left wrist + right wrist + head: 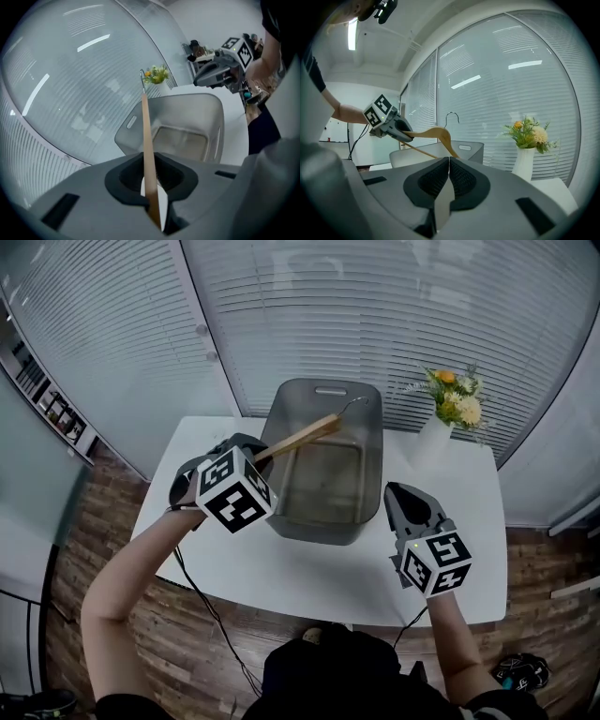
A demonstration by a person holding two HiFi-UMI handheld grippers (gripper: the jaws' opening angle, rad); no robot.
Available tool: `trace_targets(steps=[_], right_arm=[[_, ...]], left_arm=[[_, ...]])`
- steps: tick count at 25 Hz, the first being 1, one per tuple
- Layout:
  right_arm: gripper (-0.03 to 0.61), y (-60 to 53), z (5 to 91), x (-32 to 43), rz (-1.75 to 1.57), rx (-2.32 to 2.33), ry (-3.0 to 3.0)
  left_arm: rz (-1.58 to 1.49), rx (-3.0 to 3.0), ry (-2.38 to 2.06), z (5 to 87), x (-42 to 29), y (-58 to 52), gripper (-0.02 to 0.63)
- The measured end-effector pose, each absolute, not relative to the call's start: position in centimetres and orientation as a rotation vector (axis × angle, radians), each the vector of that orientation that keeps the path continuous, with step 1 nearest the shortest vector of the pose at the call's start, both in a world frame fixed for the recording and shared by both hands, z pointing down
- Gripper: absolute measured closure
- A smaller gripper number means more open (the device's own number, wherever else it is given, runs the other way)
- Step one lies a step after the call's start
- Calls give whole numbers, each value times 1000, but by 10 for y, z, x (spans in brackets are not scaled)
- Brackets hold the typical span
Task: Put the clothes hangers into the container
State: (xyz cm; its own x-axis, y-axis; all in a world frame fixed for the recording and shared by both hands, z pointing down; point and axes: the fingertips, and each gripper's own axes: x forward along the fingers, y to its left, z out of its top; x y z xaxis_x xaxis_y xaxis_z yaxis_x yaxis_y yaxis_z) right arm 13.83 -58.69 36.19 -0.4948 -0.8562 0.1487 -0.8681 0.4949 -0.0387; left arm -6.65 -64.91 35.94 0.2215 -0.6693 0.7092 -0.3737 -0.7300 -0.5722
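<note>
The right gripper (394,491) hangs over the near right of the white table (309,573), its jaws squeezed together on nothing. The left gripper (253,457) pinches one end of the wooden hanger (302,435), holding it slanted over the gray container (366,521) in the middle.

Hanger (298,438) tan wood; container (367,418) grey; desk (309,573) white; vase (428,442) white w/ yellow & orange flowers (455,397); floor (122,521) brown planks.
</note>
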Motion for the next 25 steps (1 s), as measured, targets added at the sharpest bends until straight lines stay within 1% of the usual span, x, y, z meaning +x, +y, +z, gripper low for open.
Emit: trace_targets(steps=[4, 14, 25], right_arm=[[551, -588, 364, 141, 172, 1523, -2614], [551, -586, 369, 150, 183, 1546, -2595], [551, -586, 374, 151, 185, 1552, -2579]], left_arm=[[-1584, -2067, 920, 369, -67, -664, 557], [-1704, -1927, 728, 398, -43, -674, 555], [-1711, -1899, 685, 414, -36, -682, 557]])
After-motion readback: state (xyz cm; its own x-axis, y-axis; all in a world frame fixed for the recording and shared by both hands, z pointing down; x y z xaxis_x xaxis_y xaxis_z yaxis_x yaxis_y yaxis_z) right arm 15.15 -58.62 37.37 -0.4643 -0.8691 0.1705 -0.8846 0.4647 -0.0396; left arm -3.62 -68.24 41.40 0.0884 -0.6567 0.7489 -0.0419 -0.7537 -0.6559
